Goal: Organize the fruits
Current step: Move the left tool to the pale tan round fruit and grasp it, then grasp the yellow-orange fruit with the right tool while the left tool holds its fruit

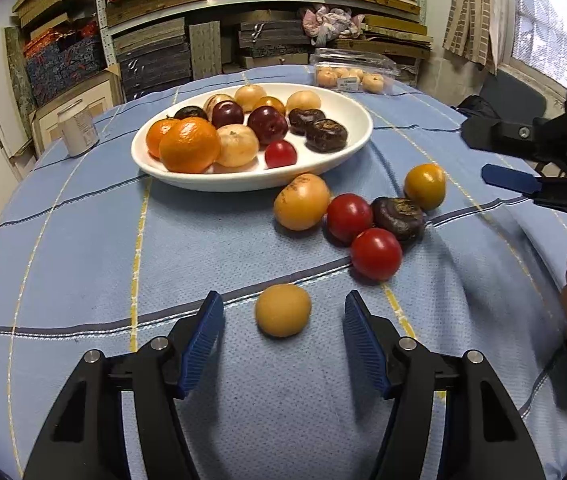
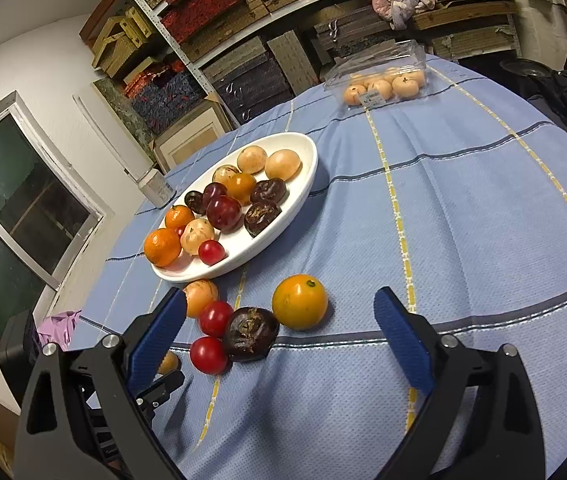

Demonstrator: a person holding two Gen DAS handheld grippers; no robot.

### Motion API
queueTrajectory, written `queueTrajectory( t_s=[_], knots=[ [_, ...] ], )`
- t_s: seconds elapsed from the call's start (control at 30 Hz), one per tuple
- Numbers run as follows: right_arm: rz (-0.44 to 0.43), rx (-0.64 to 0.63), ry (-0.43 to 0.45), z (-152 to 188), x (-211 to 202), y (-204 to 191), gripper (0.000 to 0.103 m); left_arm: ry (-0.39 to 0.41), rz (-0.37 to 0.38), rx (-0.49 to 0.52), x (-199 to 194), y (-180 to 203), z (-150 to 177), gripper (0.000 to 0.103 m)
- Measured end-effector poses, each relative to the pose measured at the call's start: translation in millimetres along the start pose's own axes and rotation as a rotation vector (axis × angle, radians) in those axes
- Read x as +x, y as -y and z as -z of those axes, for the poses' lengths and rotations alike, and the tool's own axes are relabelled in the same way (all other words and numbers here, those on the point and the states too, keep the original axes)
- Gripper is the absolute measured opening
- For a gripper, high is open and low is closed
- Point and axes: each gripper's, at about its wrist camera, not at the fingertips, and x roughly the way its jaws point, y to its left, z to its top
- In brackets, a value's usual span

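Note:
A white oval plate point(image 1: 347, 108) point(image 2: 303, 148) on the blue cloth holds several fruits. Loose on the cloth lie a small tan fruit point(image 1: 282, 310), two red fruits point(image 1: 375, 254) point(image 2: 208, 355), a dark brown fruit point(image 1: 398, 217) point(image 2: 250, 333), a yellow-orange fruit point(image 1: 424, 186) point(image 2: 299, 301) and a speckled orange fruit point(image 1: 302, 201) point(image 2: 200, 296). My left gripper point(image 1: 283, 322) is open, its pads on either side of the tan fruit, apart from it. My right gripper point(image 2: 279, 344) is open over the loose cluster and also shows in the left wrist view point(image 1: 515, 160).
A clear plastic box of pale fruits point(image 1: 351, 74) point(image 2: 383, 80) sits at the table's far edge. A white jar point(image 1: 79, 130) point(image 2: 155, 186) stands left of the plate. Shelves of stacked boxes point(image 1: 243, 20) rise behind the table.

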Motion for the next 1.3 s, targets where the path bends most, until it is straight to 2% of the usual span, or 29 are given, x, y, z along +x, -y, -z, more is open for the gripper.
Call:
queueTrajectory(
  t_s=[0.17,0.23,0.37,0.5,0.6,0.77,0.87,0.97,1.03,1.2,1.3],
  knots=[
    [0.001,-0.014,-0.006,1,1,-2,0.093,-0.018,0.027,0.012,4,4,-1,0.063],
    [0.001,-0.015,-0.008,1,1,-3,0.093,-0.032,0.040,0.015,7,6,-2,0.052],
    [-0.002,-0.025,-0.013,2,2,-5,0.093,-0.039,0.052,0.004,10,4,-3,0.044],
    [-0.003,-0.034,-0.023,2,5,-7,0.093,-0.036,0.056,-0.012,11,1,-4,0.029],
    [-0.008,-0.032,-0.023,3,5,-7,0.093,-0.034,0.047,-0.028,11,-3,-5,0.029],
    [-0.035,-0.043,-0.059,6,10,-9,0.093,0.007,-0.021,-0.100,2,-22,-7,0.029],
    [-0.059,-0.035,-0.106,8,17,-10,0.093,-0.007,-0.031,-0.144,3,-32,-8,0.029],
    [-0.052,0.000,-0.101,7,18,-4,0.092,-0.015,-0.034,-0.140,3,-31,-8,0.029],
    [-0.055,0.032,-0.093,4,18,1,0.090,-0.010,-0.034,-0.124,2,-28,-7,0.029],
    [-0.012,0.016,-0.119,-1,32,-3,0.074,-0.017,-0.040,-0.112,5,-25,-6,0.029],
    [0.012,-0.013,-0.128,-3,40,-10,0.072,-0.020,-0.042,-0.110,5,-24,-6,0.029]
  ],
)
